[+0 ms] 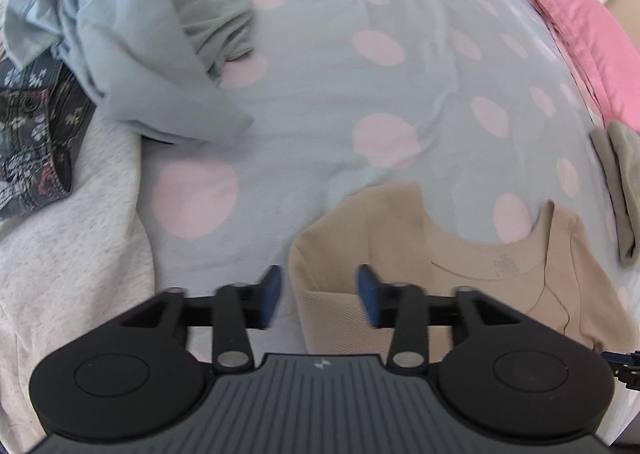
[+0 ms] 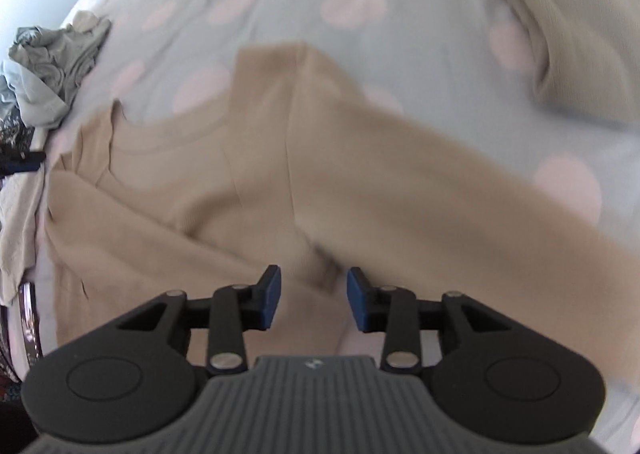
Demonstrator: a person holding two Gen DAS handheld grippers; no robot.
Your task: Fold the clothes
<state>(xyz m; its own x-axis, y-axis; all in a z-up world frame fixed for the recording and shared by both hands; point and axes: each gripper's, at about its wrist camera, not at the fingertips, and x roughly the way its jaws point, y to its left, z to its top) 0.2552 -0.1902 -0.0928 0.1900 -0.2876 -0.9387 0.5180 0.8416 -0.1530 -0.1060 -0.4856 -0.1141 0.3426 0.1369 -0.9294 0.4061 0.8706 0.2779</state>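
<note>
- Beige top (image 1: 400, 254) lies flat on the bed sheet (image 1: 320, 73), neckline away from the person – spread out so its sides can be folded in.
- One side w/ sleeve is already turned over the body in the left wrist view; folded edge sits just under the left gripper (image 1: 319, 296), prob. why that gripper hangs there.
- Left gripper: blue pads apart, nothing between them, no cloth pinched.
- Right gripper (image 2: 313, 300): pads also apart, above the top's body where a long sleeve (image 2: 460, 189) runs off to the right; fabric under the gap but not clamped, as far as I can tell.
- Judgement: the long sleeve is still out, so the fold looks roughly half done.
- Top fabric: fine ribbed knit, thin, soft, matte; scoop neck w/ printed label inside. Should drape and slide easily, so edges may shift when let go.
- Sheet: pale blue-grey w/ big pink dots, lightly wrinkled, soft.
- Left side: pile of unfolded clothes – light blue garment (image 1: 120, 53), grey-green one (image 1: 212, 25), dark floral denim piece (image 1: 36, 133) w/ a metal button, heathered white knit (image 1: 72, 234).
- Right side: folded tan-grey item (image 1: 620, 181) near a pink pillow (image 1: 580, 25) – likely the done pile, kept apart from the heap.
</note>
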